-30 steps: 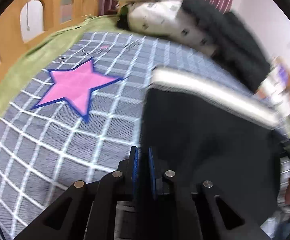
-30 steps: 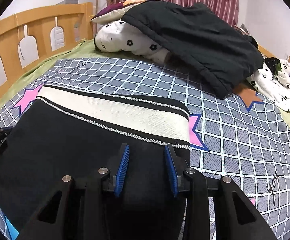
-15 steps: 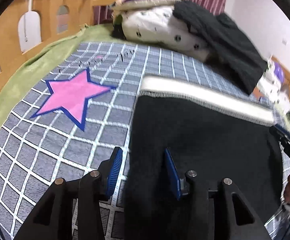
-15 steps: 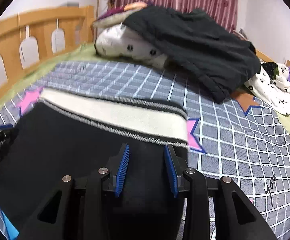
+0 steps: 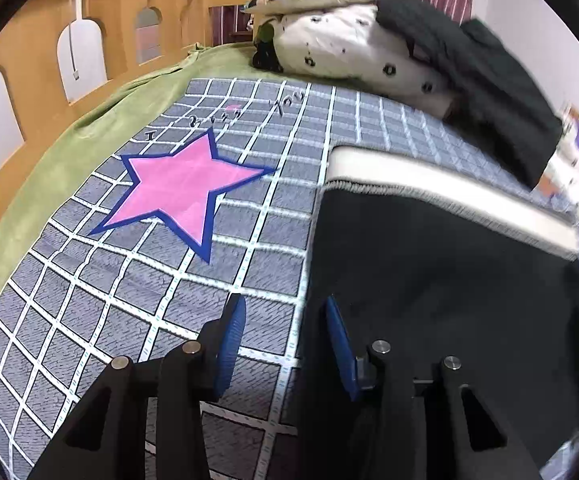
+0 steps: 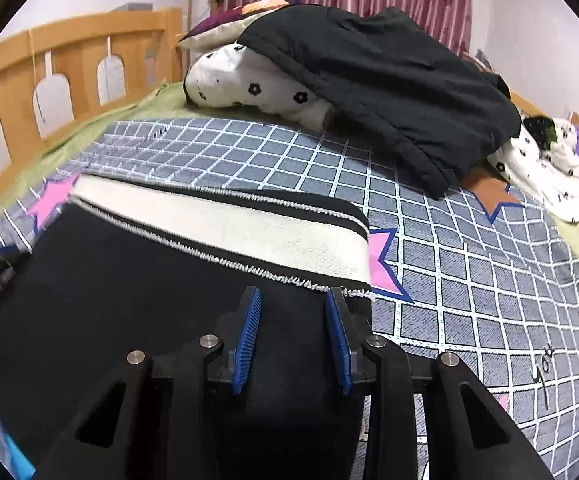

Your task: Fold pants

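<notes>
Black pants point(image 5: 429, 272) with a white waistband point(image 5: 429, 178) lie flat on the grey checked bedspread point(image 5: 109, 300). My left gripper point(image 5: 283, 304) hovers over the pants' left edge. Its jaws are closing, the dark edge runs between them, and the pads do not press on it. In the right wrist view the pants point(image 6: 137, 280) fill the lower left, with the waistband point(image 6: 229, 228) running across. My right gripper point(image 6: 292, 296) stands open just short of the waistband's right corner, black cloth below its blue pads point(image 6: 249, 332).
A wooden bed rail point(image 5: 89, 40) and green sheet point(image 5: 69, 160) run along the left. Pillows under a black jacket point(image 6: 369, 68) are piled at the back. Floral bedding point(image 6: 541, 168) lies at the right. A pink star point(image 5: 181, 184) marks the spread.
My left gripper was shut on the pants' edge and has opened and let it go. The right gripper has stayed over the pants with its jaws the same.
</notes>
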